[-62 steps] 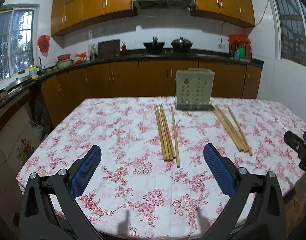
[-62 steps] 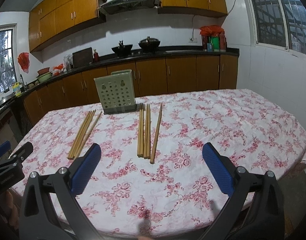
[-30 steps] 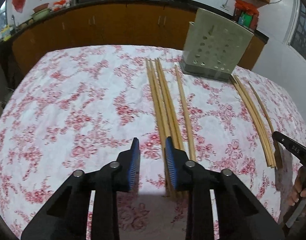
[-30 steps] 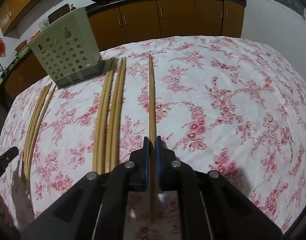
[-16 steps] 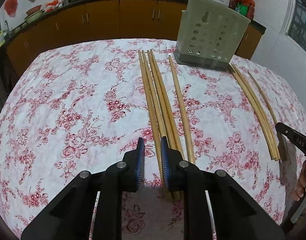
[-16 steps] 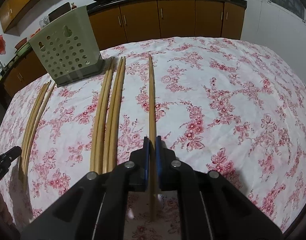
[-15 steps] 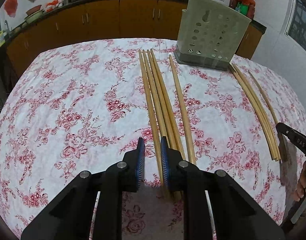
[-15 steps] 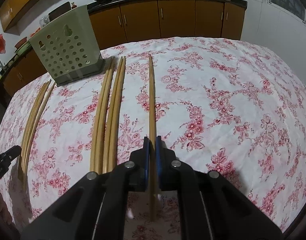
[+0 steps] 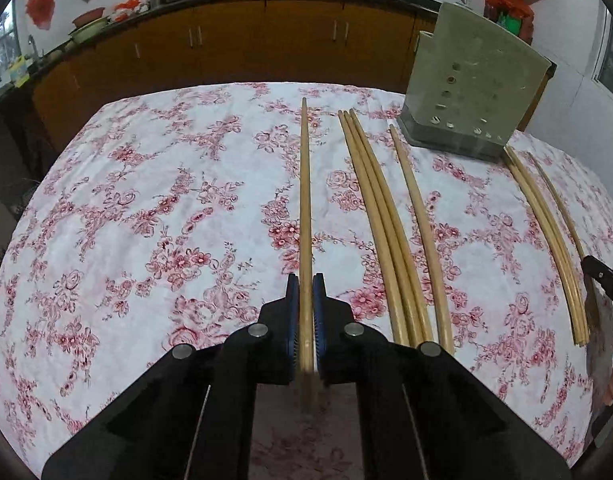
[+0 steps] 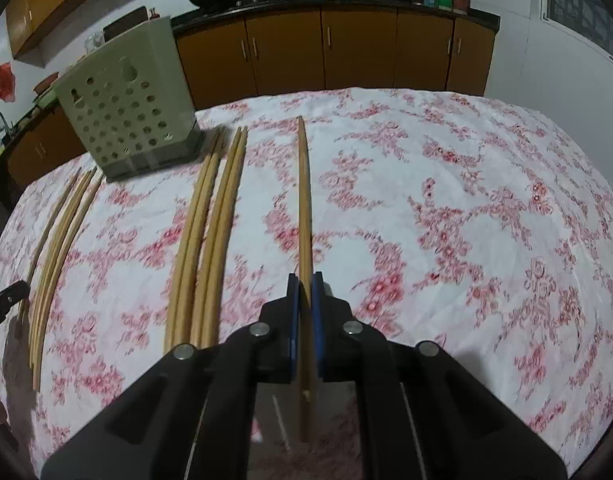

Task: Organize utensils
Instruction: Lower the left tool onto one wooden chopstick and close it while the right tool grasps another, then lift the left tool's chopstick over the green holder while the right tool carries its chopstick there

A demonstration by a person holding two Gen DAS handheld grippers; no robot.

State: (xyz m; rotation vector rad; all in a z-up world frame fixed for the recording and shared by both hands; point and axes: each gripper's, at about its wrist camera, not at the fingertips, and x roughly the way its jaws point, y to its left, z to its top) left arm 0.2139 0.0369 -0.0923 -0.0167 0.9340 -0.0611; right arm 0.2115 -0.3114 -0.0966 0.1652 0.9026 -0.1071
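A long pale wooden chopstick (image 9: pixel 305 200) is clamped near its near end by the left gripper (image 9: pixel 305 312); the right gripper (image 10: pixel 305 312) pinches another (image 10: pixel 304 200). Lift both level, then tip them into the far green perforated plastic holder (image 10: pixel 126 116).

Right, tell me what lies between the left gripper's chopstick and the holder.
In the left wrist view, four loose chopsticks lie between the held chopstick and the holder.

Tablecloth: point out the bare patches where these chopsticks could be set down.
Bare cloth lies left of the left gripper's chopstick, out to the tablecloth edge, and right of the right gripper's chopstick. It is crowded between them: chopstick bundles and the green holder.
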